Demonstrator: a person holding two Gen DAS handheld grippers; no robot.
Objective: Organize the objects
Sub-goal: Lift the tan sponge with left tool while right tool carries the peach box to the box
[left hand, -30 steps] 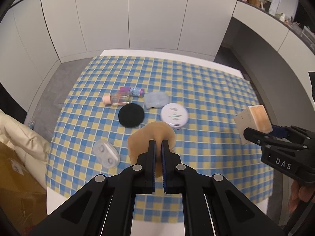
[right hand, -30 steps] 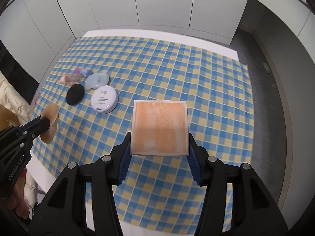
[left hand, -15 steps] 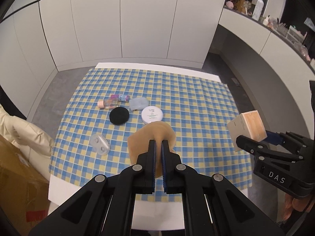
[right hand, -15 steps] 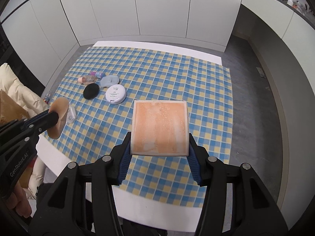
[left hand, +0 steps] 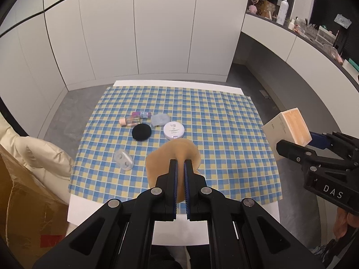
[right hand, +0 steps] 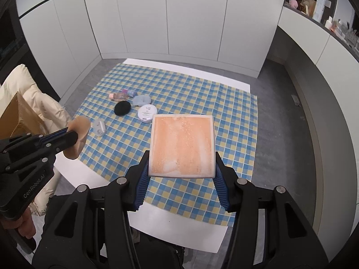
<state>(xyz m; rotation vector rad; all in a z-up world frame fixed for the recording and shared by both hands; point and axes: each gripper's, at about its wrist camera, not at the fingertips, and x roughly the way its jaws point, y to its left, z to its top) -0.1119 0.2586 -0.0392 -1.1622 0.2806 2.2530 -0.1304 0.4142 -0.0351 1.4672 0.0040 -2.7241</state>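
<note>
Above checked cloth [left hand: 224,121], soft tan puff [left hand: 172,152], square orange-topped box [right hand: 182,146]

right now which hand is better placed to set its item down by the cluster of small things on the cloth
Left, probably. The left tongs, shut on the tan sponge, hang just short of the white compact and black puff. The right tongs, gripping the orange-topped box, sit farther toward the cloth's empty side.

Blue-and-yellow checked cloth [left hand: 215,121], black pad [left hand: 141,132], orange-topped box [right hand: 182,146].
</note>
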